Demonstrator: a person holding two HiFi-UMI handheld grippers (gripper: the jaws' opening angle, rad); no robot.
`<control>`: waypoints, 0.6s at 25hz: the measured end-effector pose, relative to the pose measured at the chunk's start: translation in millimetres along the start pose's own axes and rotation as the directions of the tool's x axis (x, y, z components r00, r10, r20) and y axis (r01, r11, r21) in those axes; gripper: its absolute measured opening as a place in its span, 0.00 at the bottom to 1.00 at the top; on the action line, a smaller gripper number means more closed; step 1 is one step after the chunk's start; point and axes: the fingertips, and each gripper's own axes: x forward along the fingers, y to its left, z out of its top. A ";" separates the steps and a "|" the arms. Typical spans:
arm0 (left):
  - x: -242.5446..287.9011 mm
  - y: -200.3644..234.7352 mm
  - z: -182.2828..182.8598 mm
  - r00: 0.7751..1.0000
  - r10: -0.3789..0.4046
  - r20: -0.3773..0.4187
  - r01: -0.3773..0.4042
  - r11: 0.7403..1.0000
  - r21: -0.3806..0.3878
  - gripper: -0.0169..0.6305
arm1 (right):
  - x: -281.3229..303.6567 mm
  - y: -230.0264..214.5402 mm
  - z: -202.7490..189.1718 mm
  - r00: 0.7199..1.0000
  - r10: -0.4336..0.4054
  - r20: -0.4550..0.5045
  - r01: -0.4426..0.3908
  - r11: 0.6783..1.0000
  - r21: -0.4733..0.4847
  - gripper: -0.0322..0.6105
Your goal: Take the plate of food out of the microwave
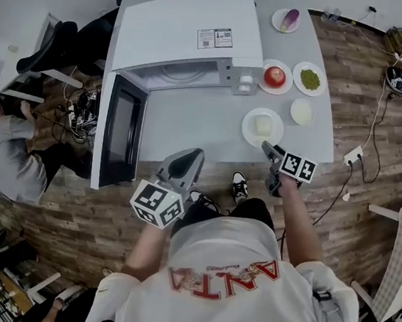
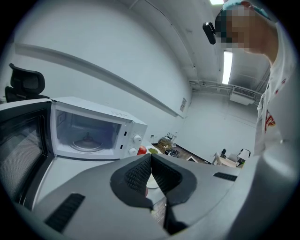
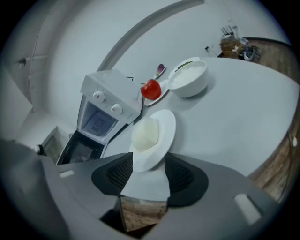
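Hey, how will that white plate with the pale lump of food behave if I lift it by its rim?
The plate looks glazed and rigid, so it probably stays stiff but may be slippery. Gripped at one rim edge, it will likely tip toward its far side. The rounded food lump seems to rest loose, so it might slide off.
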 end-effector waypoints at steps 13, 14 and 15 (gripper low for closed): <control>-12.8 14.3 -8.5 0.999 0.036 -0.002 -0.036 0.999 -0.033 0.04 | 5.6 -6.2 -31.7 0.952 -0.244 -0.182 0.135 0.875 -0.465 0.38; -14.5 16.0 -7.2 0.999 0.039 0.003 -0.039 0.999 -0.035 0.04 | 5.1 -6.5 -32.1 0.951 -0.242 -0.191 0.137 0.886 -0.442 0.38; -16.2 18.3 -4.9 0.999 0.042 0.011 -0.042 0.998 -0.036 0.04 | 4.2 -6.3 -31.8 0.952 -0.235 -0.196 0.138 0.901 -0.411 0.38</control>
